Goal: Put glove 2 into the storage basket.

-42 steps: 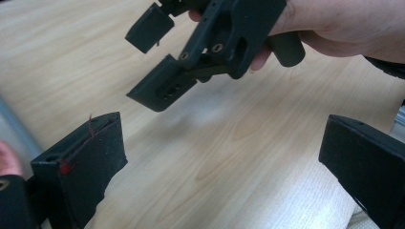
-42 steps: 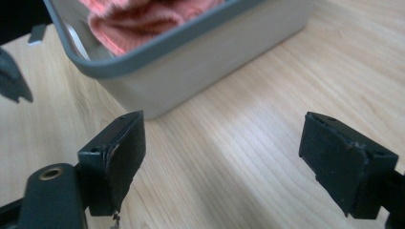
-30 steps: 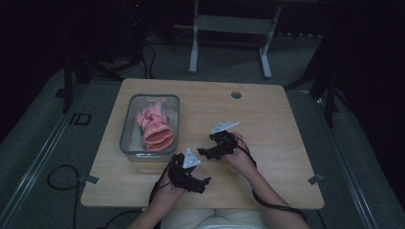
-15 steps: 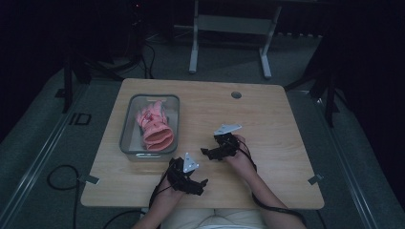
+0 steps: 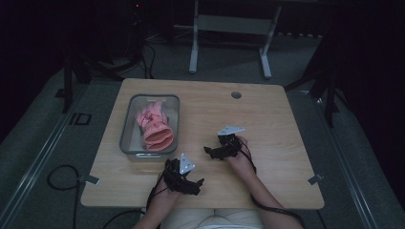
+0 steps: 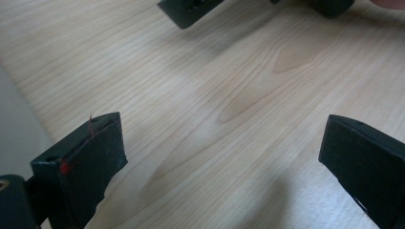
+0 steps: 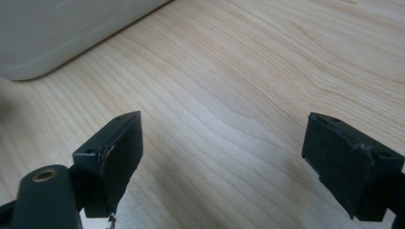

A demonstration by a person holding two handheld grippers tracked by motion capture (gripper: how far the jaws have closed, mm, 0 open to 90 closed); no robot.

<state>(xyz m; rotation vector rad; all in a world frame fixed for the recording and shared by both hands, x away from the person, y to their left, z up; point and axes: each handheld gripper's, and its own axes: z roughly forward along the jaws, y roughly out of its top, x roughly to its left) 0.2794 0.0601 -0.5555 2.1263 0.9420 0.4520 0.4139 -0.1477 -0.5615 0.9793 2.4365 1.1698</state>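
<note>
1. Wooden bench point(image 5: 267, 109), bare under both tongs.
2. Clear bin point(image 5: 128, 129) at bench's left, holding a pink glove point(image 5: 155, 129); up and left of both tongs, nearer the left ones, touching neither.
3. Forearms in from the near edge, hands low over the wood.
4. Right tongs point(image 5: 210, 151) near bench middle, pointing left toward the bin, jaws wide apart, empty.
5. Left tongs point(image 5: 198, 183) close to the near edge, pointing right, jaws spread, empty.

Dim room, grey carpet floor point(image 5: 43, 143), wooden table point(image 5: 267, 109), metal stand point(image 5: 229, 24)
</note>
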